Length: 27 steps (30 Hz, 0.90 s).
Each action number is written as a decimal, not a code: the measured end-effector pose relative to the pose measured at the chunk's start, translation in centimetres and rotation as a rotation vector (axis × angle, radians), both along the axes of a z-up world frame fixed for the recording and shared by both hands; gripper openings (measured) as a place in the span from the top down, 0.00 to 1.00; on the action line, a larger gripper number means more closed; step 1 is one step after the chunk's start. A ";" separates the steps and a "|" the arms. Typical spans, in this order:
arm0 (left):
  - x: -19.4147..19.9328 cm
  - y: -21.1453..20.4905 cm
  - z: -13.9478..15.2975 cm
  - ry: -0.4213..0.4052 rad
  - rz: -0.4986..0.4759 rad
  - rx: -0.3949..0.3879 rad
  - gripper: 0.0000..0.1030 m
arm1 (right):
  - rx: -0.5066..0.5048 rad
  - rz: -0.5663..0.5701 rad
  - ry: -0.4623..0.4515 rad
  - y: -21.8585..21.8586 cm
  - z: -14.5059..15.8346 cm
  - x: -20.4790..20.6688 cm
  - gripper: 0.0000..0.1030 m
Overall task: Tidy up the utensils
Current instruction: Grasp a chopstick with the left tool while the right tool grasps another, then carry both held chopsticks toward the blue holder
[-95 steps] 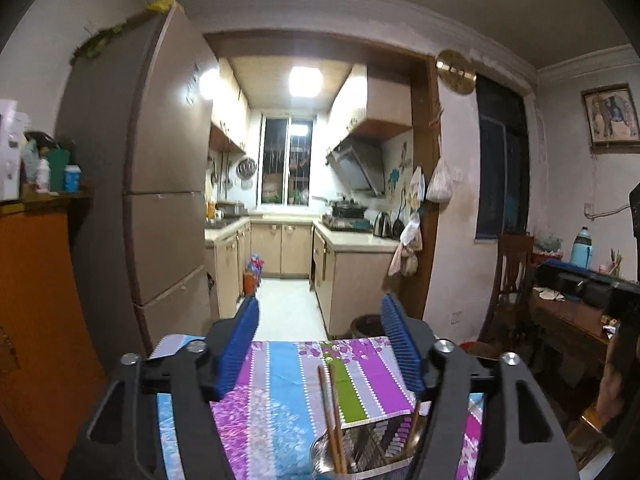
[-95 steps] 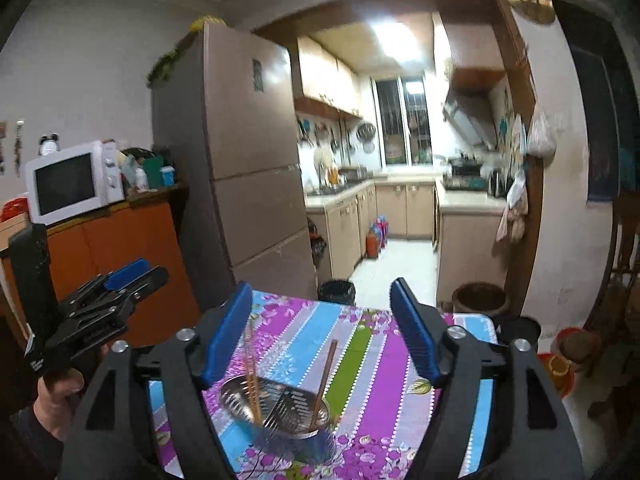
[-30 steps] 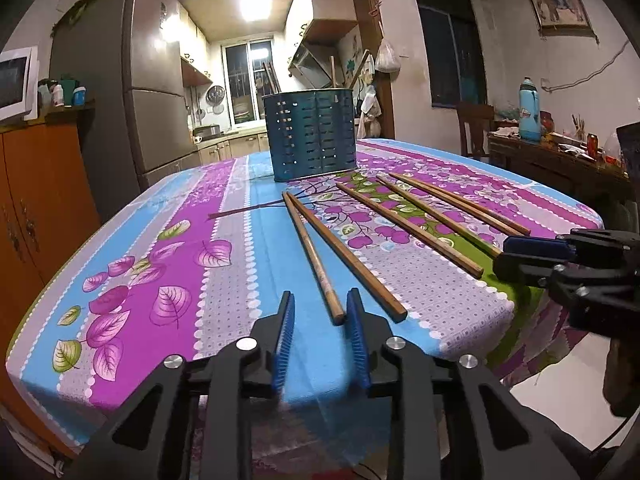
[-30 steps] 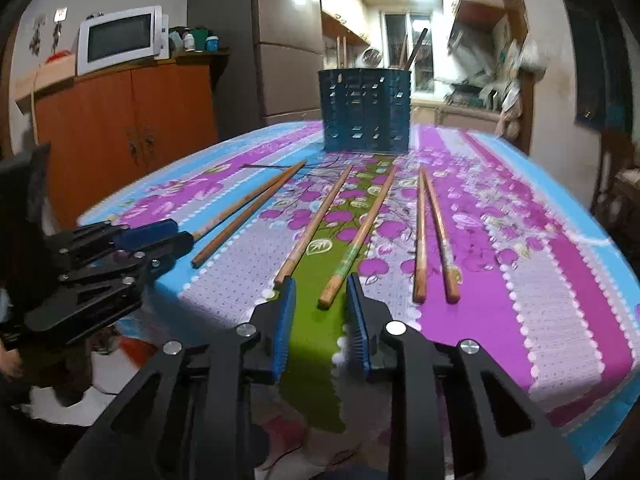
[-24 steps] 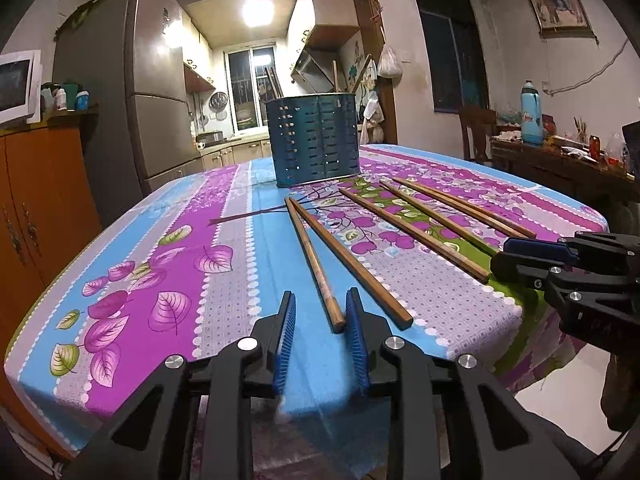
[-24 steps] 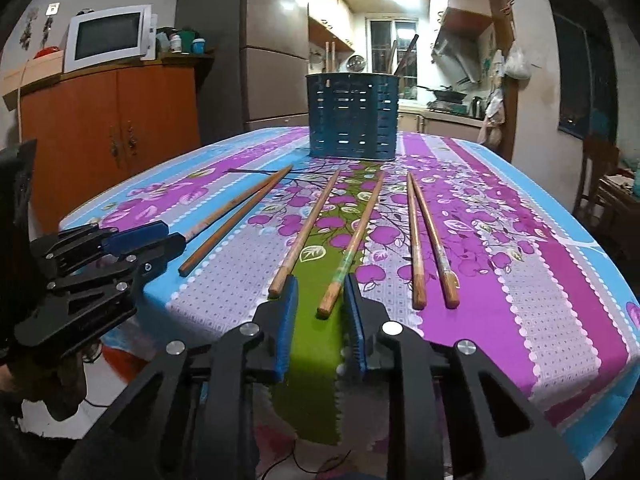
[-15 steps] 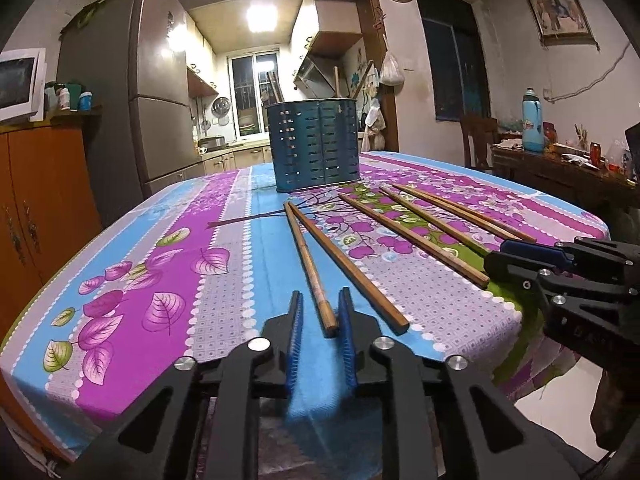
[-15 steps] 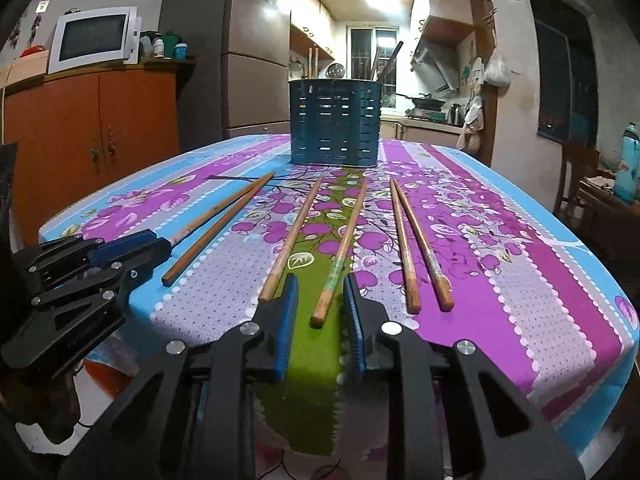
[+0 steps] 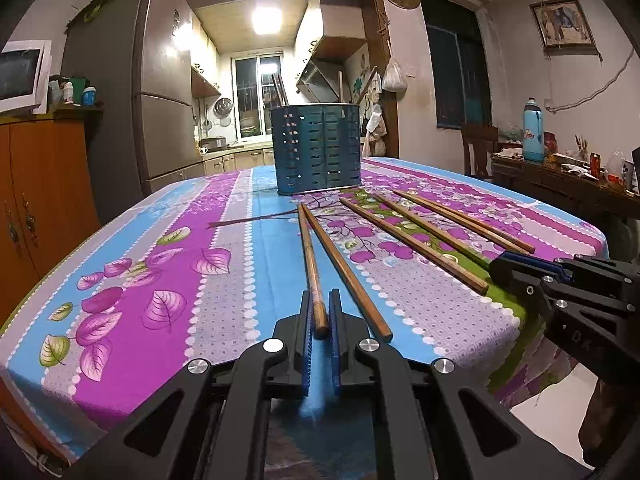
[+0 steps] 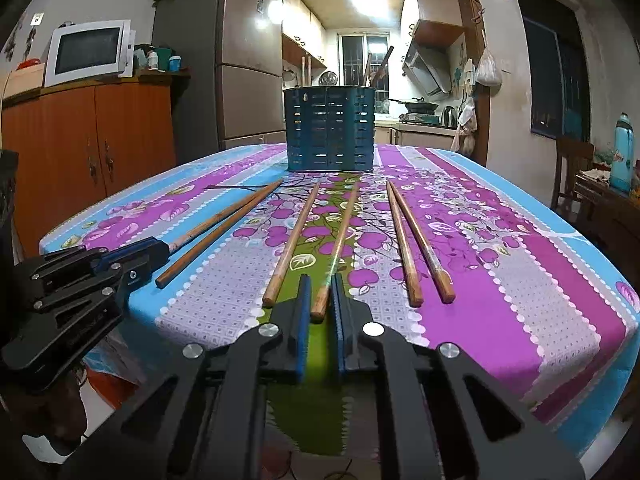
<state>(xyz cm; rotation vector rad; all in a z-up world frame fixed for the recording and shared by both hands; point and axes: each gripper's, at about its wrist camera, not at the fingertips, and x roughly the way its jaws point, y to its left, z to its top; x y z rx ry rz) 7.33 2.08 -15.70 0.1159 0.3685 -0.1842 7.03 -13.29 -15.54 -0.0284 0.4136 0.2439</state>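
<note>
Grippers, left gripper (image 9: 319, 322) and right gripper (image 10: 322, 300), tilt slightly downward, jaws each clamping a chopstick (image 9: 310, 264) end.

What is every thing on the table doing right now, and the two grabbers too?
Left gripper: shut on the end of the leftmost chopstick.
Right gripper: shut on the end of a middle chopstick.
Other four chopsticks: lying flat on the tablecloth, untouched.
Blue holder: upright at the far end, a few sticks standing in it.
</note>
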 end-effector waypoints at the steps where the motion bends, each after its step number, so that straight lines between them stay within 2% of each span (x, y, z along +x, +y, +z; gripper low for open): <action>1: 0.0 0.1 0.2 -0.008 0.003 -0.001 0.92 | 0.001 0.002 0.001 0.0 0.0 0.0 0.93; 4: -0.4 0.3 1.3 -0.034 0.005 -0.004 0.92 | -0.003 0.009 -0.007 0.1 0.5 -0.4 0.95; 10: -1.7 0.7 3.9 -0.093 0.001 -0.012 0.93 | -0.014 0.022 -0.067 -0.6 3.3 -1.7 0.95; 18: -3.1 0.5 8.6 -0.215 -0.013 -0.003 0.93 | -0.040 0.051 -0.221 -1.9 9.6 -3.6 0.95; 23: -3.3 0.0 11.4 -0.298 -0.017 0.010 0.93 | -0.042 0.094 -0.264 -2.5 12.6 -2.8 0.95; 27: -3.1 -0.6 13.0 -0.342 -0.026 0.025 0.93 | -0.022 0.137 -0.256 -3.1 14.8 -1.0 0.95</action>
